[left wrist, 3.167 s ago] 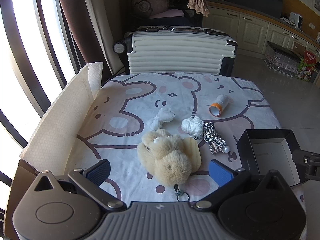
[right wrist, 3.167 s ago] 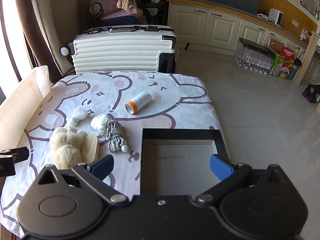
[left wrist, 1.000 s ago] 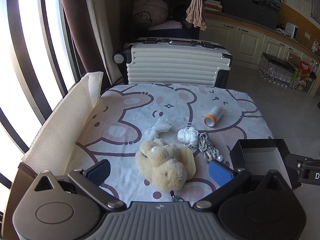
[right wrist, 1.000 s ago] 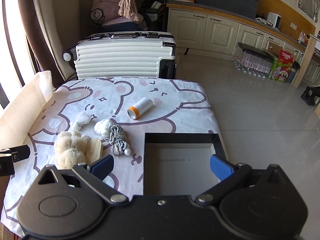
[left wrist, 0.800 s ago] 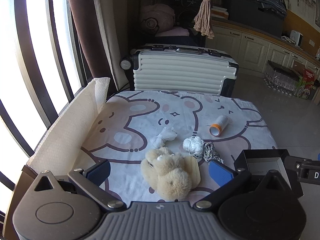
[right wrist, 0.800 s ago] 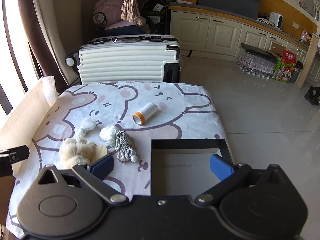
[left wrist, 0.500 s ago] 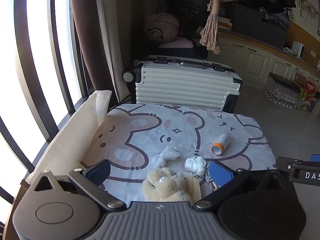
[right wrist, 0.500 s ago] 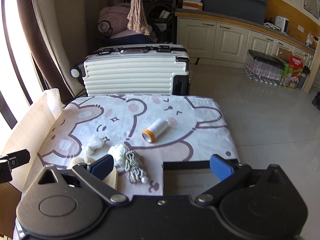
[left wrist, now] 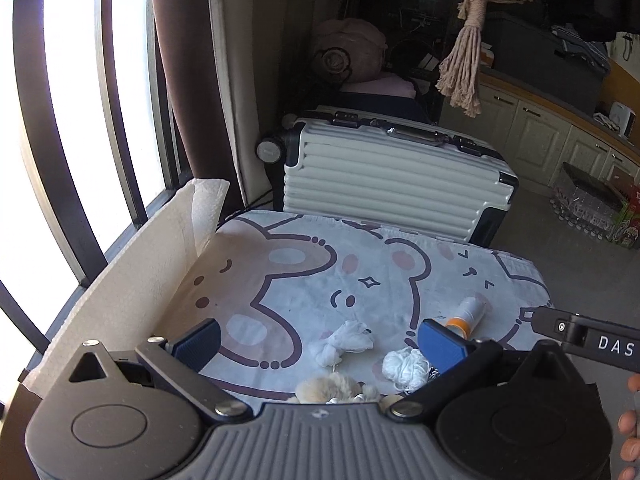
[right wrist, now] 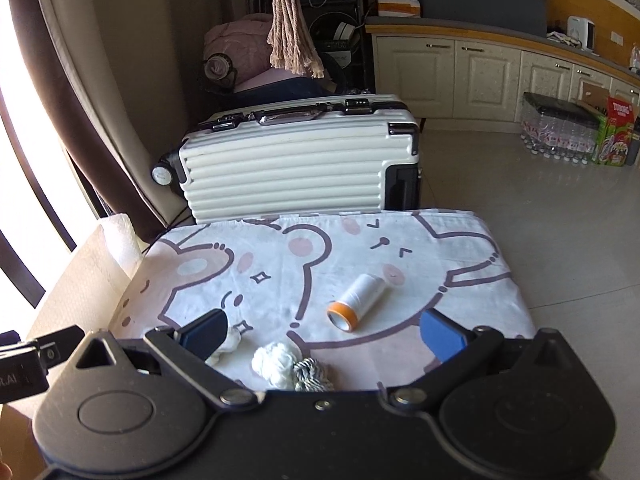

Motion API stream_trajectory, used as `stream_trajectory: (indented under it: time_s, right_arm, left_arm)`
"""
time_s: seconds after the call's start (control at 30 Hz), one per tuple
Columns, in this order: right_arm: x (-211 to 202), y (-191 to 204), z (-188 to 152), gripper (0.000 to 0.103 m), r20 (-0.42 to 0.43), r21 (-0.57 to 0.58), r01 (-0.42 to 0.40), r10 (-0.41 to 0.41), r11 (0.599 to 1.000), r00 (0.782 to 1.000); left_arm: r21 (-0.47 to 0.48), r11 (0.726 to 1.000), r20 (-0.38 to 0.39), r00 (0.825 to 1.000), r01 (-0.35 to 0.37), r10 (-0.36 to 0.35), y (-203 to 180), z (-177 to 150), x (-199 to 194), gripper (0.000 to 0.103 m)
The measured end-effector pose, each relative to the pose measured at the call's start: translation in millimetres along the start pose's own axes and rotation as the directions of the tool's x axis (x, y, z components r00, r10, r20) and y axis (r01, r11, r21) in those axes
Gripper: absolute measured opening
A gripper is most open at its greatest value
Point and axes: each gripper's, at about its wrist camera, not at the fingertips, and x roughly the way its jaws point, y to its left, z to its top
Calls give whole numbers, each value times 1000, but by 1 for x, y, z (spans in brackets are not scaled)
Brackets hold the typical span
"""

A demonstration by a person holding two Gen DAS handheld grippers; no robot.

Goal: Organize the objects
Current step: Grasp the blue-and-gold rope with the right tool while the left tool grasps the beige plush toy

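Holding both spread and empty: left hand-held gripper (left wrist: pixel 320 338), right hand-held gripper (right wrist: pixel 322 332). Lower yours squarely over the orange-capped thread spool (right wrist: pixel 357 302), 12 o'clock, pinching its barrel.

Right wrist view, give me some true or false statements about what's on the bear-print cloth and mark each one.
1. The white bottle with the orange end lies on its side. True.
2. The right gripper is shut on the bottle. False: its jaws are open and hold nothing.
3. The white yarn ball touches the striped cord bundle. True.
4. The ribbed suitcase rests on the cloth. False: it stands beyond the far edge of the cloth.
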Motion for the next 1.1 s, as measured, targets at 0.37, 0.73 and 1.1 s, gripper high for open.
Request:
stream_trajectory:
  time_s: [0.37, 0.73, 1.1]
  right_arm:
    - [69, -7, -21, 103, -64, -17, -44, 43, 999, 997]
    - [121, -12, -33, 103, -168, -7, -53, 51, 999, 985]
    - [149, -22, -36, 103, -221, -2, -53, 51, 999, 974]
  left_arm:
    - [-84, 996, -188, 982, -19, 2, 13, -40, 79, 103]
    - [-19, 1000, -320, 947, 2, -8, -16, -61, 136, 103]
    - [53, 997, -459, 885, -64, 81, -25, -86, 181, 103]
